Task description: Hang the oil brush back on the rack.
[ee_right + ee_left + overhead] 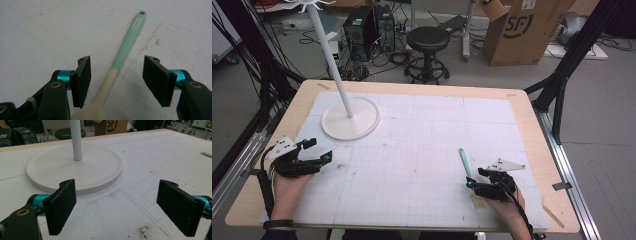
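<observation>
From above, my right gripper (473,183) sits near the desk's (422,87) front right corner, over the slim mint-and-cream silicone spatula (465,162) lying flat on the white foam mat (422,125). My left gripper (319,150) idles by the left edge, near the round white stand base (350,118).

In the left gripper view its jaws are spread, with nothing between them.

In the right gripper view the jaws straddle the spatula's neck (117,67) without touching it. The handle runs slanted across the gap, so I judge one pad could land first and swivel it away.
</observation>
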